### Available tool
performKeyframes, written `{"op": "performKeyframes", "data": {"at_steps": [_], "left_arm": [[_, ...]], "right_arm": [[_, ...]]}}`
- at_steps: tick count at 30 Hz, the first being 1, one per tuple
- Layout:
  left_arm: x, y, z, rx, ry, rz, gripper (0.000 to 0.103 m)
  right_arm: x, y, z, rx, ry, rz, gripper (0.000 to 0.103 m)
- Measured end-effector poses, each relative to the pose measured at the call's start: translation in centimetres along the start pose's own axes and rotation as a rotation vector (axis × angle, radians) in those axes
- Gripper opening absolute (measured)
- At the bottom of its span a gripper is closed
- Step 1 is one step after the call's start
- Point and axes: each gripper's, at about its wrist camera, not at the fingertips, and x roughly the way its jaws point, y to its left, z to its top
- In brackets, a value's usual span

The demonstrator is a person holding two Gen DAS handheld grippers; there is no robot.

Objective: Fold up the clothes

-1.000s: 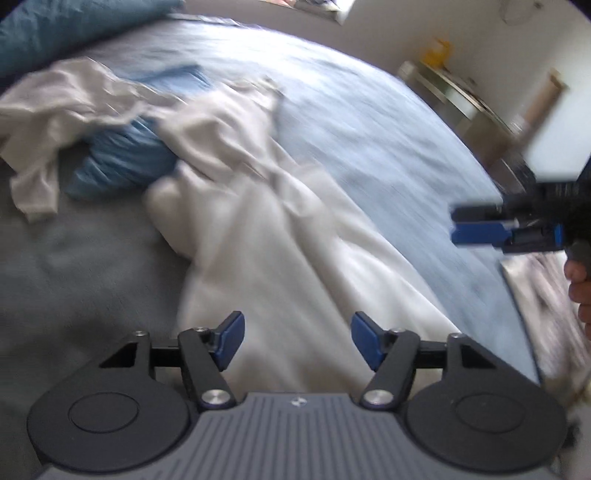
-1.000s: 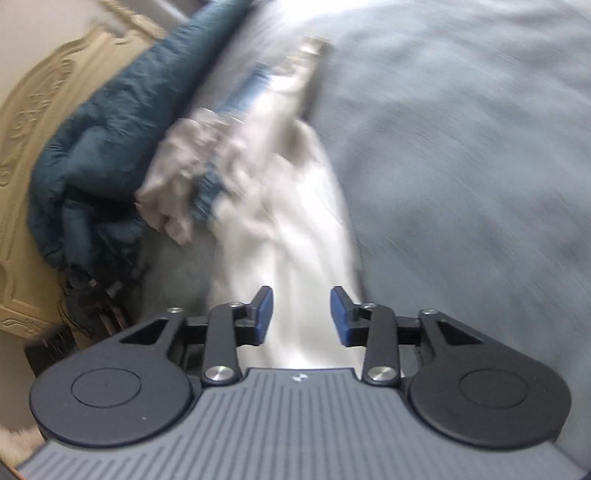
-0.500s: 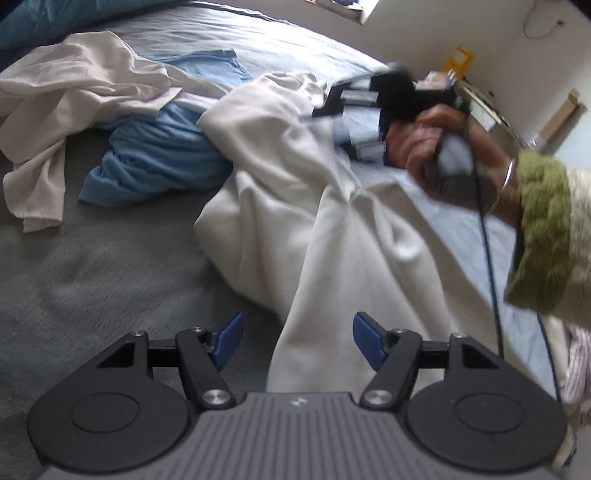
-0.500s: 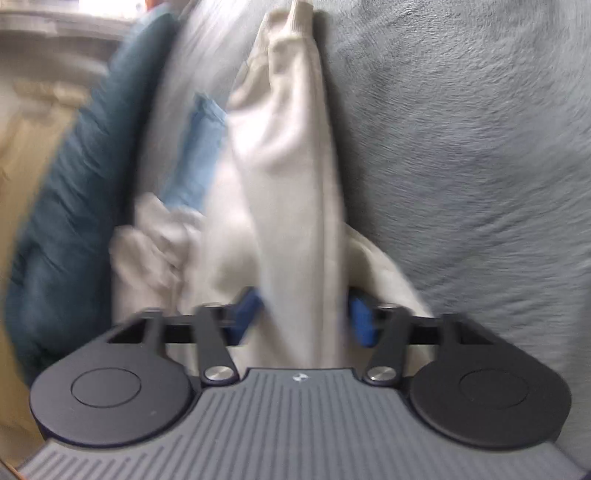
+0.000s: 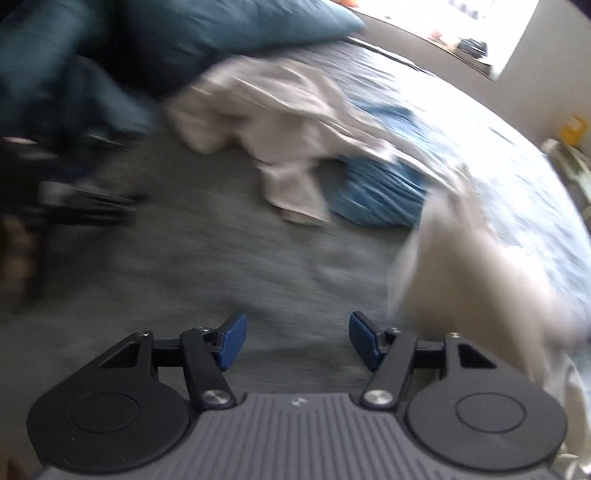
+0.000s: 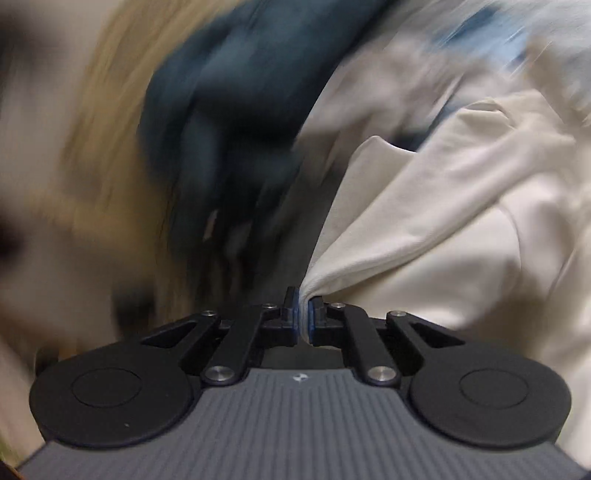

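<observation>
My right gripper (image 6: 303,314) is shut on a pinch of the cream-white garment (image 6: 443,221), which stretches away to the right of the jaws. The same garment shows blurred at the right of the left wrist view (image 5: 472,266), lifted off the bed. My left gripper (image 5: 295,338) is open and empty above bare grey bedding, with the garment to its right. A blue garment (image 5: 376,195) and a beige garment (image 5: 280,122) lie crumpled farther back on the bed.
The grey-blue bed cover (image 5: 207,258) fills the middle. A dark teal duvet or pillow (image 5: 184,40) lies at the back left, also in the right wrist view (image 6: 236,92). A bright window (image 5: 443,22) is far back. Both views are motion-blurred.
My right gripper has shut on the cream-white garment and pulled it up. My left gripper has swung left, off the garment, over bare bedding, still open.
</observation>
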Motion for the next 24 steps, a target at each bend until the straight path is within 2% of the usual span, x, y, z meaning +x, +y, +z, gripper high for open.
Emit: {"op": "performKeyframes", "data": {"at_steps": [2,4,5,7,9,11,14,17,19,20,22,24], "left_arm": [[-1.2,0.5,0.0,-0.013,-0.018,0.029,0.063],[-2.0,0.1,-0.2,-0.016,-0.028,0.031,0.063],[-2.4,-0.1,-0.3,-0.018,-0.033,0.032,0.063],[-2.4,-1.6,-0.9,-0.004,-0.026,0.009,0.063],[-1.7,-3.5,-1.4,0.028,-0.011,-0.031,0.064],[-0.8,-5.3,-1.9,0.055,0.002,-0.07,0.065],[1.2,-7.7,-2.2,0.082,0.012,-0.125,0.065],[3.3,-9.9,-1.9,0.124,0.022,-0.152,0.065],[4.5,-11.0,-1.4,0.154,0.026,-0.162,0.066],[5.0,-11.5,-1.3,0.168,0.028,-0.161,0.066],[6.1,-12.2,-1.0,0.199,0.033,-0.149,0.067],[7.1,-12.9,-0.8,0.233,0.045,-0.122,0.067]], "right_arm": [[2.9,2.6,-3.9,-0.088,0.148,0.024,0.003],[6.0,5.1,-7.7,-0.209,0.272,0.005,0.004],[7.5,6.2,-9.3,-0.281,0.313,-0.005,0.007],[10.3,7.6,-12.0,-0.392,0.368,-0.084,0.009],[11.7,7.7,-13.6,-0.408,0.416,-0.134,0.022],[10.9,6.7,-13.7,-0.333,0.434,-0.148,0.044],[6.3,4.4,-12.9,-0.201,0.395,-0.138,0.06],[0.4,1.4,-11.8,-0.048,0.355,-0.136,0.061],[-3.8,-0.1,-10.6,0.022,0.296,-0.12,0.061],[-5.9,-0.5,-9.7,0.042,0.252,-0.11,0.061],[-9.7,-0.8,-7.9,0.067,0.108,-0.129,0.064],[-12.0,-1.5,-5.8,0.072,-0.034,-0.213,0.066]]}}
